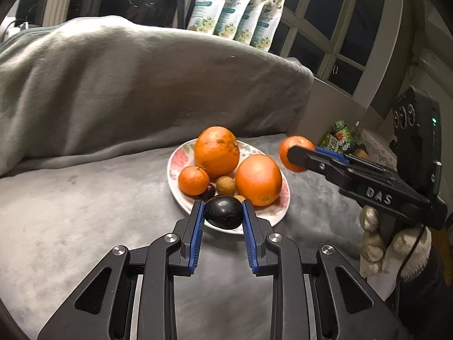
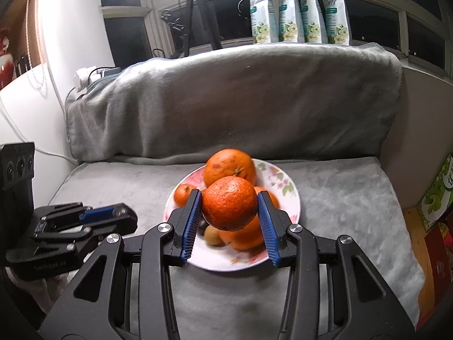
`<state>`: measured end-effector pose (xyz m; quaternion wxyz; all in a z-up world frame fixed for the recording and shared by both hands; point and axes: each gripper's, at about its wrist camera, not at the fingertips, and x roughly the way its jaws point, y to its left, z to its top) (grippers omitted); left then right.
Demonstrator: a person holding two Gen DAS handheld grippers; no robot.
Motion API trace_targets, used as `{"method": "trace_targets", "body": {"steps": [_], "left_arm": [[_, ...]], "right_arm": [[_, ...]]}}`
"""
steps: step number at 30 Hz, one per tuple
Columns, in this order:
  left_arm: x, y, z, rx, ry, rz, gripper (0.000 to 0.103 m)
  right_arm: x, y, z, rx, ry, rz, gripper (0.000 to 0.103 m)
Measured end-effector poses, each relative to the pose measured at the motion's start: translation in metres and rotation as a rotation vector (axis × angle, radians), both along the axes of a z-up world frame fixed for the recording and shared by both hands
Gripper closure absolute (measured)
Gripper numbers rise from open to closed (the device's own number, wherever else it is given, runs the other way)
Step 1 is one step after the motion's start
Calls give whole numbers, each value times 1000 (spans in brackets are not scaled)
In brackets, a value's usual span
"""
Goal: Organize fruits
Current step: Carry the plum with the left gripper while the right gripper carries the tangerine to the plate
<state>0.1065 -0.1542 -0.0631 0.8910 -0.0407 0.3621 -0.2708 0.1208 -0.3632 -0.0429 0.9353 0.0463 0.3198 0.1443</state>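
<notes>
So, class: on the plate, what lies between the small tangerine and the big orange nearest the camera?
In the left wrist view, a small brown fruit lies between the small tangerine and the near orange on the plate.

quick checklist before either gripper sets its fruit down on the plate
1. Left gripper clamped on the dark fruit: ok.
2. Right gripper clamped on the small orange: ok.
3. Free spot on the plate: not ok, two large oranges and smaller fruit crowd it.
4. Grippers apart from each other: ok.
5. Plate flat on the grey blanket: ok.
6. Height of the held fruit above the plate: cannot tell.
</notes>
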Motion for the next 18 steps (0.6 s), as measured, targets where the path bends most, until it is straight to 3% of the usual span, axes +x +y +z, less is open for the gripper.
{"method": "trace_targets", "body": {"steps": [18], "left_arm": [[18, -30, -8, 26, 16, -33, 78]], "right_arm": [[65, -29, -20, 28, 71, -24, 61]]}}
